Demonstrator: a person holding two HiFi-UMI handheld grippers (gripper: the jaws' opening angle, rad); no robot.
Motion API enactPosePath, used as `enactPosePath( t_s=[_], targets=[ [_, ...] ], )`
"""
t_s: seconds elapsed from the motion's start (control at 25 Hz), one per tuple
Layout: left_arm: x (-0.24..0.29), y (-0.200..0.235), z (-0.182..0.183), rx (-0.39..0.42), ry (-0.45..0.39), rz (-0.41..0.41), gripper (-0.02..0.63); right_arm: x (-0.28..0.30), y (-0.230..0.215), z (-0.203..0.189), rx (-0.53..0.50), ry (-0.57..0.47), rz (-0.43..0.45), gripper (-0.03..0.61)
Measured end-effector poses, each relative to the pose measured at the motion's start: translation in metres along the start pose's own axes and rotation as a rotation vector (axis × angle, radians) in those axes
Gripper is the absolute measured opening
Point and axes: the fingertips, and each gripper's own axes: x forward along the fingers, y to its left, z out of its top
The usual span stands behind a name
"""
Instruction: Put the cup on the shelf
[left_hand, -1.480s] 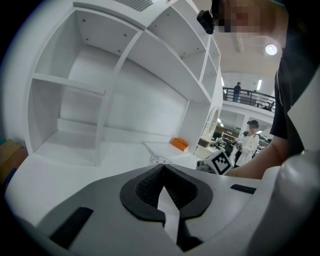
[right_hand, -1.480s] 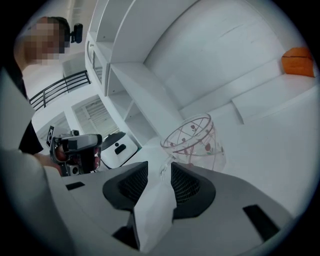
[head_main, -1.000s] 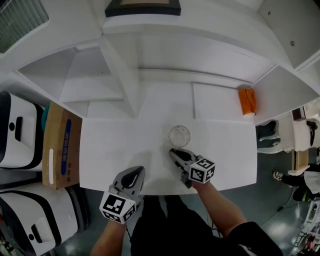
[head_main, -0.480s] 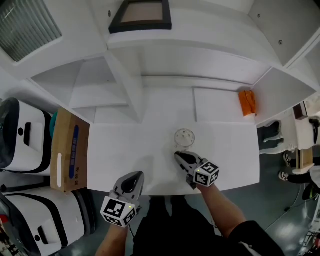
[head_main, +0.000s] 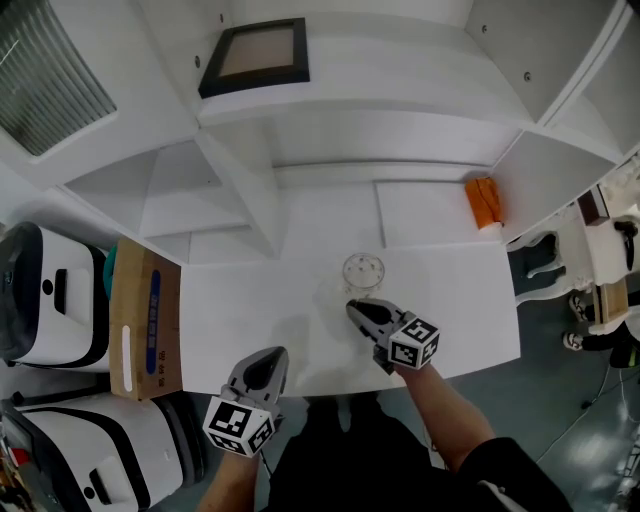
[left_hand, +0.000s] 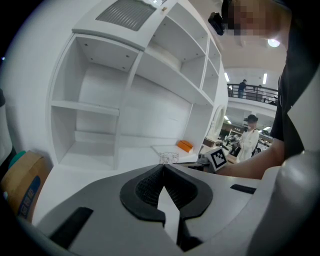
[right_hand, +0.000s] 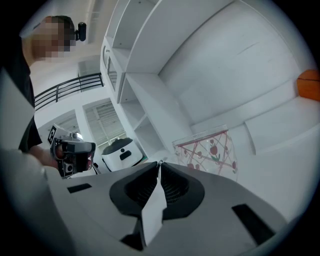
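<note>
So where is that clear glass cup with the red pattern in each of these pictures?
Head view: the clear glass cup with the red pattern stands near the middle, on the white tabletop.
Left gripper view: small, at the centre.
Right gripper view: large, just right of centre.
Shared landmark: the orange object lies to the cup's right in all three views.
</note>
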Motion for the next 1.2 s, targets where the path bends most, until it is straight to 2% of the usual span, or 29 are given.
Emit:
enactPosePath(
  t_s=[0.36, 0.64, 0.92, 1.2],
  targets=[
    [-0.004, 0.005, 0.034, 0.037, -0.055, -0.013, 0.012, -0.008, 0.038, 0.074, -0.069, -0.089, 0.030, 0.031],
    [-0.019, 0.025, 0.062, 0.093, -0.086, 0.035, 0.012, -0.012, 0.088, 0.143, -0.114, -0.131, 0.067, 0.031],
    [-0.033, 0.029, 0.108, 0.099, -0.152, -0.037, 0.012, -0.022, 0.116, 0.203, -0.144, -0.177, 0.052, 0.031],
    [-0.029, 0.017, 0.156, 0.138, -0.201, -0.052, 0.012, -0.048, 0.146, 0.257, -0.156, -0.147, 0.123, 0.031]
  ],
)
